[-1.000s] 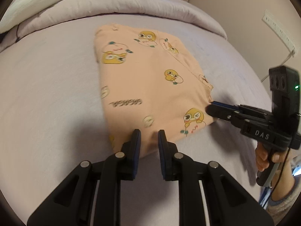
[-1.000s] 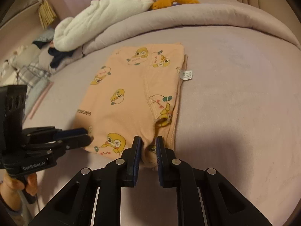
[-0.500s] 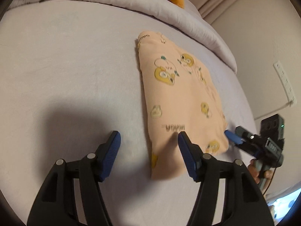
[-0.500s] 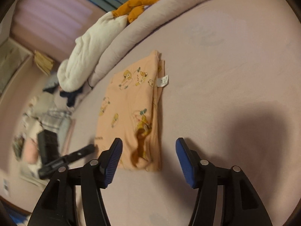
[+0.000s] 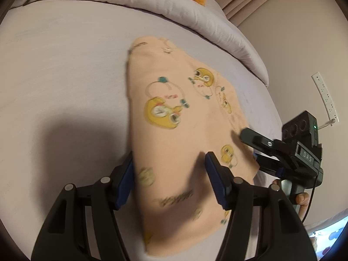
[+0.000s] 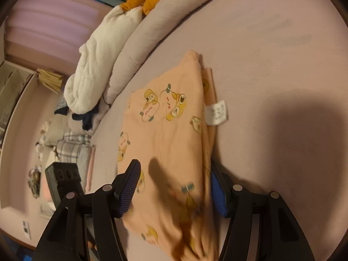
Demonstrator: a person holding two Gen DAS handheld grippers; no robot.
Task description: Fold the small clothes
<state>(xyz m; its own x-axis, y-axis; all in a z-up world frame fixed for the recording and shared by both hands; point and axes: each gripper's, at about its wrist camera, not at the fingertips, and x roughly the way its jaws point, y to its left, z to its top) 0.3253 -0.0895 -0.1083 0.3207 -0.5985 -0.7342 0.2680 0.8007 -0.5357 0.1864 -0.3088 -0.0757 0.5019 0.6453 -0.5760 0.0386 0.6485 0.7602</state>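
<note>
Both grippers have let go of the garment's near edge, opened and moved in along its two sides

The left gripper (image 5: 168, 175) and right gripper (image 6: 175, 188) gape wide, each straddling a long edge of the peach garment (image 5: 178, 134), probably to pinch for the next fold; it lies folded flat on the lilac bed (image 5: 65, 65), care label (image 6: 216, 112) sticking out

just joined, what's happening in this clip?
A person holds a two-finger tool in each hand over a bed, working on a folded peach garment printed with yellow cartoon characters. Both the left tool and the right tool are open, jaws spread across the garment's near end, gripping nothing. The garment lies flat on the bed in a narrow stack, its white care tag sticking out along one side edge. A rolled duvet lies beyond it.
</note>
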